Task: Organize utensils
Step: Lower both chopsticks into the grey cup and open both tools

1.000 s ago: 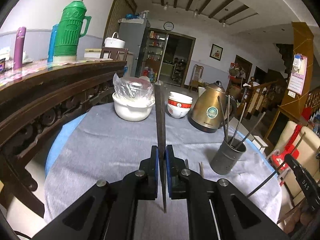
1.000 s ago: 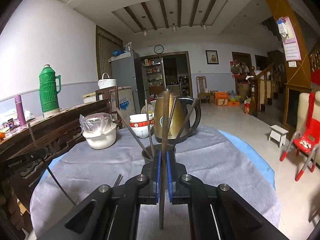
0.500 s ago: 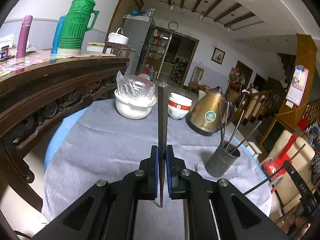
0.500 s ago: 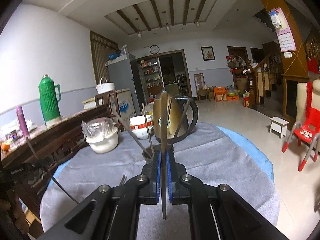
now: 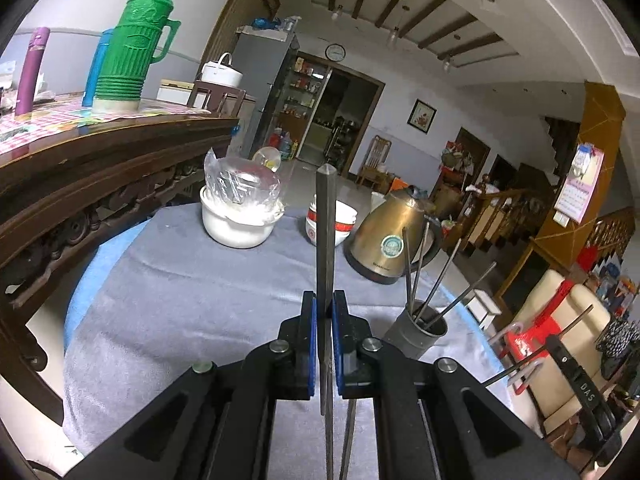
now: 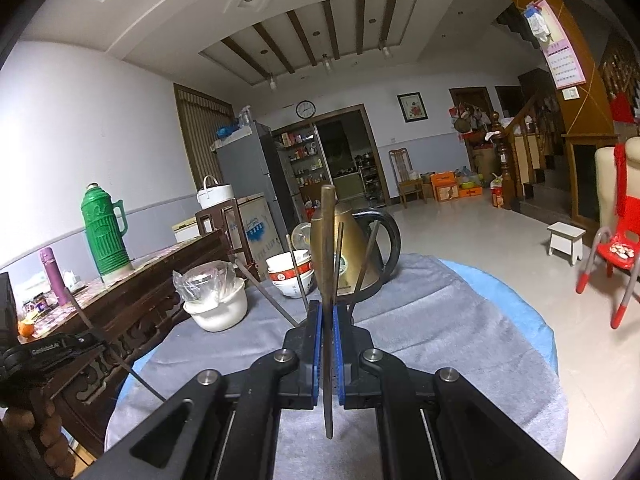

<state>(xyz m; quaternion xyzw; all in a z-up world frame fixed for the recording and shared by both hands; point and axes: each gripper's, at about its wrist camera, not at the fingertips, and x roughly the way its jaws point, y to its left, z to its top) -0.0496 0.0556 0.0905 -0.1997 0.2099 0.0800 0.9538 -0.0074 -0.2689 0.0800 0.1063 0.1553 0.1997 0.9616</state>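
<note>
Two grippers are at work, each closed on one chopstick. The left gripper (image 5: 324, 312) has its blue-padded fingers (image 5: 310, 344) pressed tight against a dark chopstick (image 5: 325, 232) that runs straight between them toward 12 o'clock, its blunt top well above the fingertips and its thin lower end passing back under the gripper body. A second thin stick (image 5: 348, 436) shows just right of it below the fingers; whether it lies on the table cannot be told. The right gripper (image 6: 326, 320) likewise clamps a chopstick (image 6: 328, 248) upright between its fingers (image 6: 318, 340), the lower tip ending low over the grey cloth. The table (image 5: 180, 300) carries one grey utensil cup (image 5: 416, 332) at 2 o'clock from the left gripper, holding four chopsticks (image 5: 438, 276) that lean outward; from the right wrist the cup is hidden directly behind the fingers, with the four sticks fanning out above them. Also on the table are one brass kettle (image 5: 388, 240), one stack of red-banded bowls (image 5: 340, 220) and one white pot (image 5: 236, 224) covered with a plastic bag. Both grippers are held level, pointing across the table, the left one farther from the cup than the right.
</note>
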